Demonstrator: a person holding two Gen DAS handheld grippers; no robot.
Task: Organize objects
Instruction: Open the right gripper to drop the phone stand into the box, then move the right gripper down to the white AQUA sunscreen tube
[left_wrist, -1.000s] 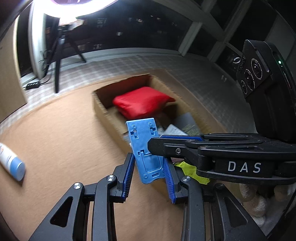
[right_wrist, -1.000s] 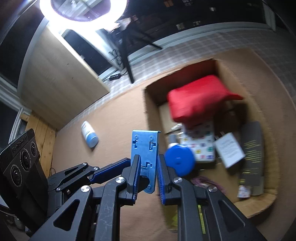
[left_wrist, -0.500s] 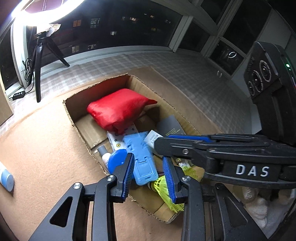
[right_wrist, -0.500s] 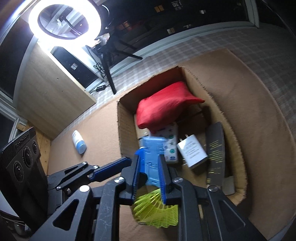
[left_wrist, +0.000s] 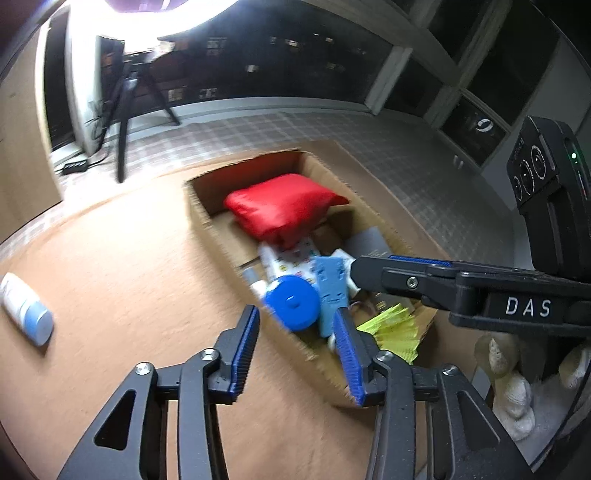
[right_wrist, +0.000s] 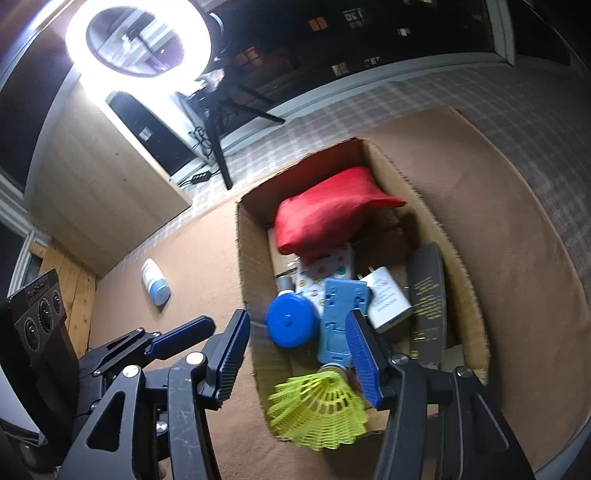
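Brown carpet carries a white-and-blue bottle (left_wrist: 26, 314) well off to the left, long axis slanting toward the cardboard box (left_wrist: 207, 218). My left gripper (left_wrist: 295, 347), nearer it, has just been opening and is empty. My right gripper (right_wrist: 299, 354) has also just been opening, and the blue plastic bracket (right_wrist: 341, 314) lies loose near the box's near edge.

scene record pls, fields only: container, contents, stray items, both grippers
container: open cardboard box on the tan surface
contents: red pouch, blue bracket, blue round disc, yellow shuttlecock, white charger, patterned white box, dark flat pack
stray items: white-and-blue bottle lying outside the box
left gripper: open, jaws just opened wider, nothing between them
right gripper: open, jaws just opened, bracket lying in the box below
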